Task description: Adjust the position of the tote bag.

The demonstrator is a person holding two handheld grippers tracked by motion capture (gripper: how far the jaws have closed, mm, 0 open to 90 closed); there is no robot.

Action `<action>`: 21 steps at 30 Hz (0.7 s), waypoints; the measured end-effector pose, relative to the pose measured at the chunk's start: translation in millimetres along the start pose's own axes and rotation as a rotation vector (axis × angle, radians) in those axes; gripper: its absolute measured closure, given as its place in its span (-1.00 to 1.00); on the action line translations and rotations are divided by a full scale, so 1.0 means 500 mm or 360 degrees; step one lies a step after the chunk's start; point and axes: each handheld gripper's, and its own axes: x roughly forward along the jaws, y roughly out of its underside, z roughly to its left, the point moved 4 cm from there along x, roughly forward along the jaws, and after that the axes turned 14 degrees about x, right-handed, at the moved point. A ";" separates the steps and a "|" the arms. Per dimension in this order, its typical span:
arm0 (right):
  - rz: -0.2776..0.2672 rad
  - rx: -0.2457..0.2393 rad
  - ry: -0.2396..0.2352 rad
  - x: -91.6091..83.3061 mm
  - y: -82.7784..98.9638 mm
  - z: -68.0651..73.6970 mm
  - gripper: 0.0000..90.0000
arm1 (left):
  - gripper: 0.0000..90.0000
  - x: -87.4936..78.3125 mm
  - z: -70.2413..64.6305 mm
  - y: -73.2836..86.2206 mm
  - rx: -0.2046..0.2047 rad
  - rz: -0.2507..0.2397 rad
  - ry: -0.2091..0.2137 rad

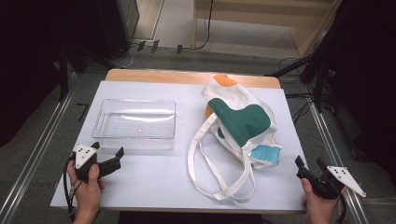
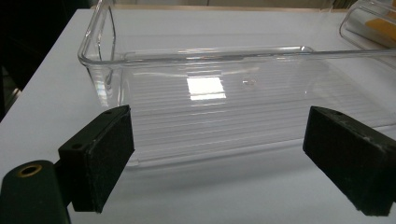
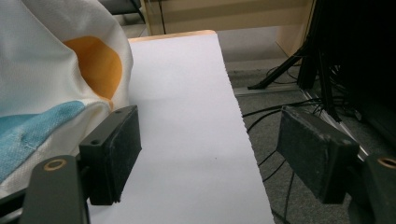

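Your left gripper [image 1: 108, 156] sat at the near left of the surface [image 1: 154, 182], jaws wide apart with nothing between them, aimed at the near wall of the clear plastic tray [image 1: 135, 140]. Your right gripper [image 1: 309, 164] hung at the near right edge, jaws likewise wide and empty, just beside the canvas tote bag [image 1: 240, 119]. The tote lay flat on the right half, mouth and long white straps [image 1: 219, 186] trailing toward you in loose loops. It looked soft, light and floppy; it would likely sag and fold wherever you lifted it. The straps, or the hemmed edge of the mouth, seemed the surest places to pinch, since the cloth gives the pads friction. Something orange [image 1: 225, 80] showed at the far end of the bag and a blue patch [image 1: 267, 154] at the near corner; whether those were contents or print, the views did not settle. The tray looked rigid, smooth and slippery, with thin walls: take it by the rim. It held nothing; only a ceiling-light reflection showed on its ribbed floor [image 2: 205, 88].
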 end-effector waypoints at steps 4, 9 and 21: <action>-0.0001 0.0029 -0.0007 -0.009 -0.004 0.004 -0.50 | -0.80 -0.002 0.000 -0.001 0.0001 -0.0002 -0.0002; -0.0017 0.0046 -0.0034 -0.021 -0.012 0.021 -0.49 | -0.79 -0.005 0.000 -0.002 0.0011 -0.0003 -0.0016; -0.0004 -0.0029 -0.0161 -0.037 -0.012 0.101 -0.47 | -0.79 -0.029 -0.051 -0.034 0.0069 -0.0043 0.0060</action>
